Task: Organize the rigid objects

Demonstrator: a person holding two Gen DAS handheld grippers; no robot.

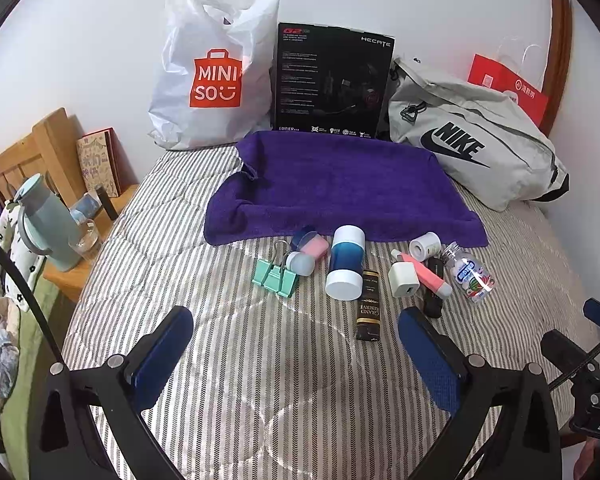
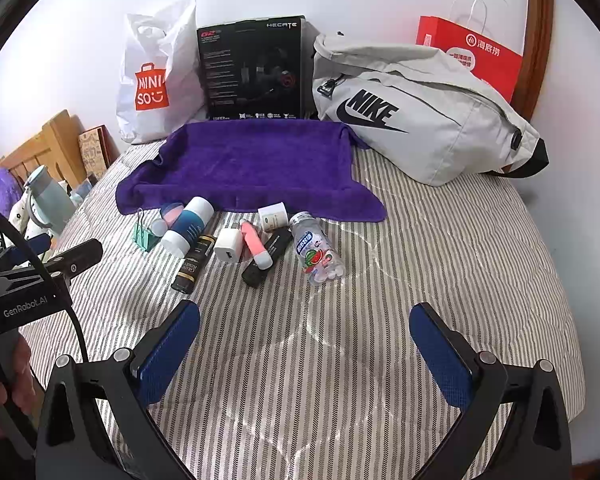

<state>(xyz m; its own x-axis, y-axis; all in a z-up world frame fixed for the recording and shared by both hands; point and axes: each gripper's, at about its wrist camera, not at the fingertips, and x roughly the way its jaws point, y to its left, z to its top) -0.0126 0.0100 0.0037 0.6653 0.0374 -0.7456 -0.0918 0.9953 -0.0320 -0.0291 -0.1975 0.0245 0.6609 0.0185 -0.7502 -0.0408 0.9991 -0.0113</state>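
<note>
1. The left gripper point(image 1: 296, 344) is hovering over the striped bed point(image 1: 228, 360), its blue fingers point(image 1: 162, 350) spread wide and grasping nothing.
2. The right gripper point(image 2: 304, 344) is hovering beside it over the same bed point(image 2: 440, 264), fingers point(image 2: 444, 354) likewise released and empty.
3. A purple towel point(image 1: 332, 184) is lying flat ahead of both grippers, bare on top.
4. A cluster of small things is sitting on the bed along the towel's near edge, ahead of the left gripper.
5. From left to right: a green clip point(image 1: 274, 278), a pink-filled case point(image 1: 314, 244), a blue tube point(image 1: 346, 264) lying on its side, a dark bar point(image 1: 369, 306), a white charger point(image 1: 404, 279), a pink marker point(image 1: 428, 274) crossing a black stick point(image 1: 434, 304), a white roll point(image 1: 424, 245) and a clear bottle point(image 1: 470, 272) lying down.
6. The bar is lying closest to the left gripper, near its right finger.
7. A white bag point(image 1: 216, 76), a black box point(image 1: 332, 84), a grey bag point(image 1: 472, 136) and a red bag point(image 1: 508, 88) are standing along the wall behind the towel.
</note>
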